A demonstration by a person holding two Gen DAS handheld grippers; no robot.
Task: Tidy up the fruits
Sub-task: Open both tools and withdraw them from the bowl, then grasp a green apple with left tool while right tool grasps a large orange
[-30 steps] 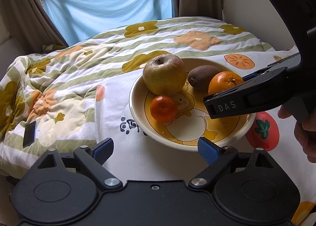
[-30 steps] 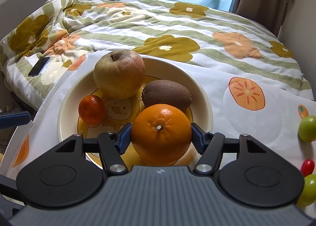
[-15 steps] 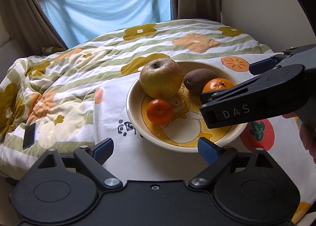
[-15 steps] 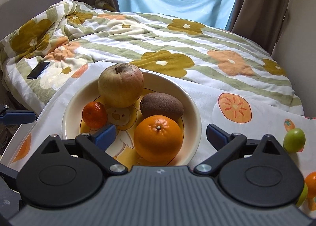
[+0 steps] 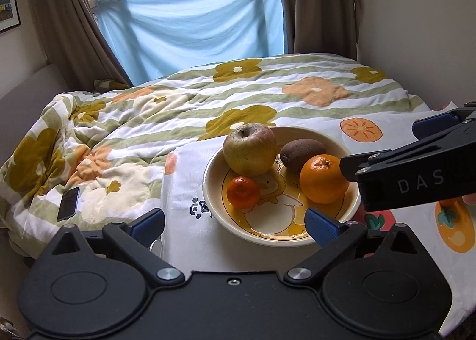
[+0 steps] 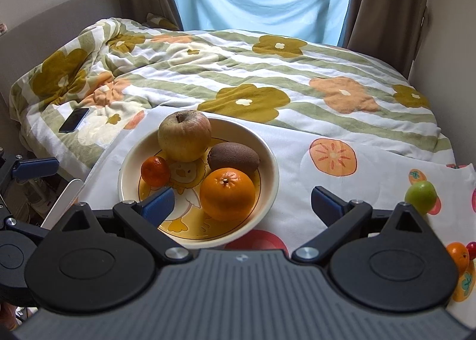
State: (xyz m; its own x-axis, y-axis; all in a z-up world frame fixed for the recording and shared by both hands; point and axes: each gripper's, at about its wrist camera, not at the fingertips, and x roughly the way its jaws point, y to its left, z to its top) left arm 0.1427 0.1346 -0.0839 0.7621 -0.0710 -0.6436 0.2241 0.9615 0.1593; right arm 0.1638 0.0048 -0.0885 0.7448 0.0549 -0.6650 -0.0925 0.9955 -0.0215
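A cream bowl (image 5: pixel 214 206) (image 6: pixel 272 173) with a duck picture stands on the fruit-print cloth. In it lie an apple (image 5: pixel 250 149) (image 6: pixel 184 136), a kiwi (image 5: pixel 302 151) (image 6: pixel 233 157), a big orange (image 5: pixel 322 178) (image 6: pixel 227 194) and a small mandarin (image 5: pixel 242 192) (image 6: pixel 155 171). My right gripper (image 6: pixel 241 203) hangs open above the bowl's near rim, its pads well clear of the orange. My left gripper (image 5: pixel 235 224) is short of the bowl; its jaws are opening with nothing between them. My right gripper's near finger (image 5: pixel 410 185) crosses the left wrist view beside the orange.
A green lime (image 6: pixel 421 197), a small orange (image 6: pixel 458 252) and a red fruit (image 6: pixel 471 246) lie on the cloth at the right. A phone (image 5: pixel 68 203) (image 6: pixel 74 120) rests on the flowered quilt at left. A wall stands close on the right.
My right gripper let go of the big orange, spread its jaws wide and pulled back and up; the orange stays in the bowl. My left gripper also backed away and upward.
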